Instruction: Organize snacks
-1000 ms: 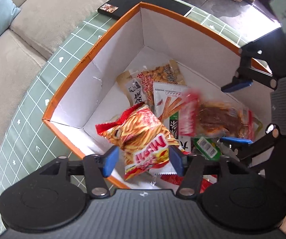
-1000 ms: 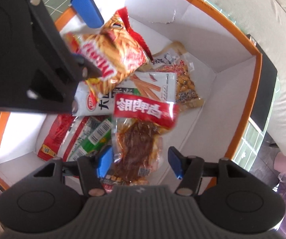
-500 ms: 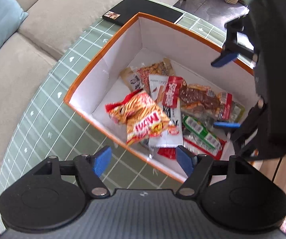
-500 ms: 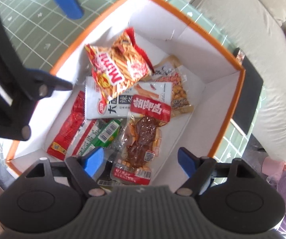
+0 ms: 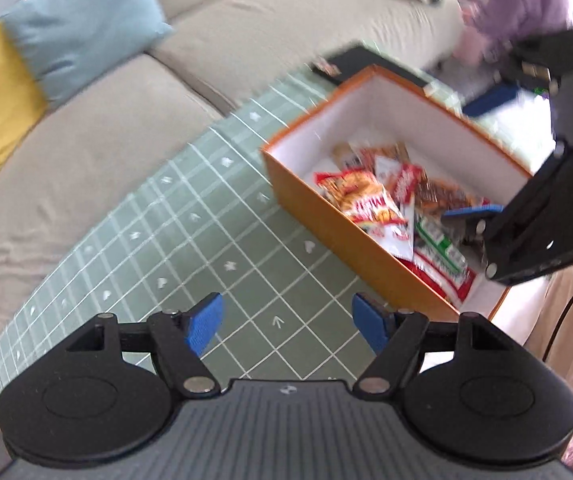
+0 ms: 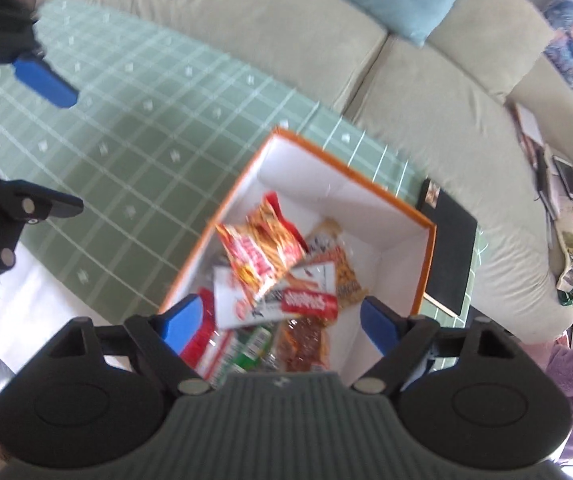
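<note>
The orange box [image 6: 426, 276] looks like matt cardboard, white and smooth on its inner walls, while the snack packets [image 6: 262, 252] in it are glossy, crinkled foil or plastic film. The green grid mat [image 5: 206, 240] has a smooth, matt finish — the beige sofa [image 5: 86, 152] beside it is soft woven cloth, as are its pillows. Both grippers are matt black plastic with ribbed housings, blue pads [image 5: 204, 322] and small bright metal pins — their material beyond that I cannot tell.
</note>
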A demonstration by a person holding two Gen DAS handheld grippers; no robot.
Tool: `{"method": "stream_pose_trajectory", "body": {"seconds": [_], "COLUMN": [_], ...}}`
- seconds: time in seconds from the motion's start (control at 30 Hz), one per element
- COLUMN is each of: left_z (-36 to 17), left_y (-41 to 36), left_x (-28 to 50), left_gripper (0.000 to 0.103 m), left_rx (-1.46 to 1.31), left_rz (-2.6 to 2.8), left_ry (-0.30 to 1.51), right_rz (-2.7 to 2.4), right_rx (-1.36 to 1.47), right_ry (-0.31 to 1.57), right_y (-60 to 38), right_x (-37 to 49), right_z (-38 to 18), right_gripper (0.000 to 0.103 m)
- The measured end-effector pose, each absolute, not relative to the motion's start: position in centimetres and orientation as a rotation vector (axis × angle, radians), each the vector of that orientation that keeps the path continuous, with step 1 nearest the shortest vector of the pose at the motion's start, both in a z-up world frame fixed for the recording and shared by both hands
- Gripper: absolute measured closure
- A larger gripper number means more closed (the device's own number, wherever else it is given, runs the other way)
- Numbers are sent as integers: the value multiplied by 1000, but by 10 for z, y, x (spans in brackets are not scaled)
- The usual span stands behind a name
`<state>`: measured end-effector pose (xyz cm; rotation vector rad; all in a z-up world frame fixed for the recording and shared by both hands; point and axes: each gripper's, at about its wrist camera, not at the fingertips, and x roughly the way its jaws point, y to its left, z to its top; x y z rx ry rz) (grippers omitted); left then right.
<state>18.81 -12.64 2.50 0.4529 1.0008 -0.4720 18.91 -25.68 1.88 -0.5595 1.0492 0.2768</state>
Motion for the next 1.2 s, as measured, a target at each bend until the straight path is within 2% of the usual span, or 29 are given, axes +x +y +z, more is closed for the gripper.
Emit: {"method": "stream_pose_trajectory", "body": {"seconds": [0.2, 0.5, 0.8, 1.2], "left_z": [52, 49, 37, -2], "left_y": [-82, -43, -30, -25], "left_x": [131, 41, -11, -30], "left_gripper": [17, 16, 14, 14], "left_rx": [320, 166, 53, -2], "left_rz": [-323, -112, -59, -10], "left_ry": [773, 559, 539, 622], "right_rz": [228, 95, 21, 42], "right_rx": [-401, -246, -193, -144], "right_ry": [889, 667, 559, 558], "right_y": [-238, -220, -207, -184], "right_x": [140, 42, -29, -60], "right_z": [45, 47, 28, -2], "right_gripper": [9, 6, 6, 6]}}
